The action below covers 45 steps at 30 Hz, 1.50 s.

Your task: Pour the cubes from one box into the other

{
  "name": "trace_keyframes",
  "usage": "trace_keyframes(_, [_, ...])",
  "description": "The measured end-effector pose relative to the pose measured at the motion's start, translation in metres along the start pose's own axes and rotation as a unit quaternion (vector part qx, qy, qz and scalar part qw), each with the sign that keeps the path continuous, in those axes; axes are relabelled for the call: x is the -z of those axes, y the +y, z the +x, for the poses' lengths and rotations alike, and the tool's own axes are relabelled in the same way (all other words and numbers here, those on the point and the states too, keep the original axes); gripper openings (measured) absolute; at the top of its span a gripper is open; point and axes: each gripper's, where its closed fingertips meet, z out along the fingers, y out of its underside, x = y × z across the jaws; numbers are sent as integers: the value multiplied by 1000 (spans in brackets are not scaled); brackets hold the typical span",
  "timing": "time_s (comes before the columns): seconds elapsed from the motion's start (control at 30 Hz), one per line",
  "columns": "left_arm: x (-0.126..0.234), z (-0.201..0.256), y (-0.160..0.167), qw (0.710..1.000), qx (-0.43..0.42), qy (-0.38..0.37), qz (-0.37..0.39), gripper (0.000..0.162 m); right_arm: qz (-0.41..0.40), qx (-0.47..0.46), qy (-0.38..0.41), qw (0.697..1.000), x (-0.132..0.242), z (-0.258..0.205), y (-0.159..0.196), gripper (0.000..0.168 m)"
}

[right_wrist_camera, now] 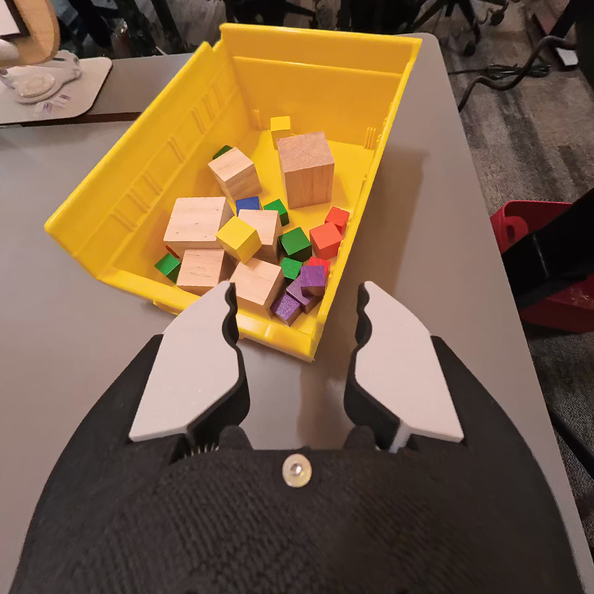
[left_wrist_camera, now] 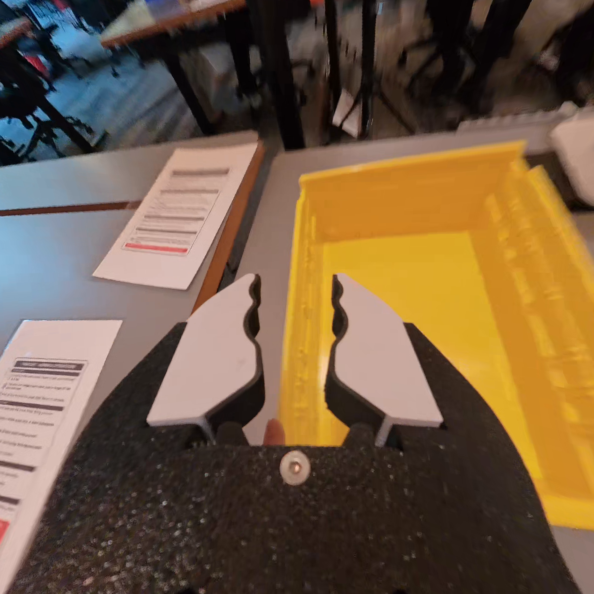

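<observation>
Left gripper point(left_wrist_camera: 295, 283) fingers point(left_wrist_camera: 212, 360) spread moderately, holding nothing, straddling the near-left wall of the empty yellow box point(left_wrist_camera: 299, 321), one finger outside over the grey bench point(left_wrist_camera: 64, 244), one inside over the box floor; contact with the wall cannot be told. Left of that box, two printed sheets point(left_wrist_camera: 180, 218) flat on the bench, the nearer sheet point(left_wrist_camera: 41, 401) just beside the gripper body. Beyond the box, blurred dark table legs and floor. Right gripper point(right_wrist_camera: 297, 289) fingers point(right_wrist_camera: 196, 360) wide apart, holding nothing, hovering just short of the near corner of the filled yellow box point(right_wrist_camera: 106, 209), not touching it. Inside that box, mixed cubes point(right_wrist_camera: 239, 239): several plain wooden cubes point(right_wrist_camera: 307, 170), plus small green, red, purple, blue and yellow ones, clustered toward the near end. Filled box resting on the bench point(right_wrist_camera: 48, 321) near its right edge. Right of the box, past the bench edge, a red container point(right_wrist_camera: 514, 225) on the carpet. Far left of the box, a clear object on a pale mat point(right_wrist_camera: 80, 90).
</observation>
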Motion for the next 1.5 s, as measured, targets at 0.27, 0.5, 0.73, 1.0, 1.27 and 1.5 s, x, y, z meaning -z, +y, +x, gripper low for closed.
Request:
trace_keyframes(0.27, [108, 278, -59, 948, 2, 297, 114, 71, 77, -37, 33, 996, 18, -18, -4, 83])
trace_keyframes(0.5, [155, 453, -52, 910, -70, 386, 131, 67, 77, -34, 27, 996, 23, -24, 8, 83])
trace_keyframes(0.73, [143, 416, -20, 934, -9, 343, 101, 66, 108, -50, 70, 990, -1, 25, -7, 77])
trace_keyframes(1.0, [151, 278, 28, 973, -10, 218, 79, 66, 9, 9, 50, 999, -46, 23, 10, 7])
trace_keyframes(1.27, [121, 100, 46, 998, 8, 18, 64, 73, -1, 51, -24, 998, -33, -79, 30, 6])
trace_keyframes(1.5, [44, 1, 72, 999, -8, 8, -31, 74, 6, 66, -76, 995, -20, -196, 50, 7])
